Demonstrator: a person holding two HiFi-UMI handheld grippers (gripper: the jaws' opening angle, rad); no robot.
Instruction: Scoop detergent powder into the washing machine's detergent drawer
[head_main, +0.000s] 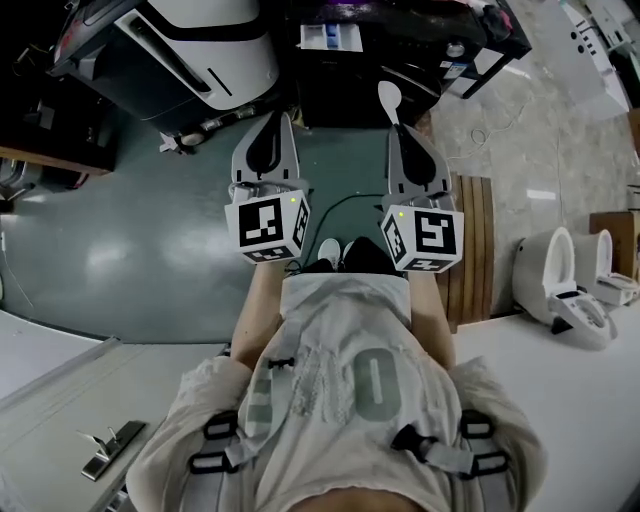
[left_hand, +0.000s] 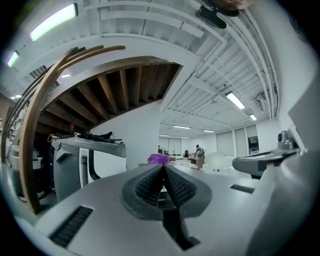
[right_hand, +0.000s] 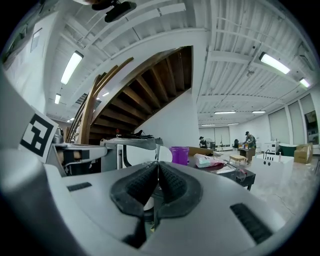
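Right gripper: jaws clamped on the handle of a white scoop, whose bowl sticks out beyond the tips. Left gripper: jaws pressed together, nothing between them. The two are side by side, pointing forward. Washing machine is ahead, to the left gripper's left.

You are holding two grippers, the left gripper at eleven o'clock and the right gripper at one o'clock. One scoop is sticking out at twelve. Two toilets are sitting at three. One washing machine is standing at eleven.
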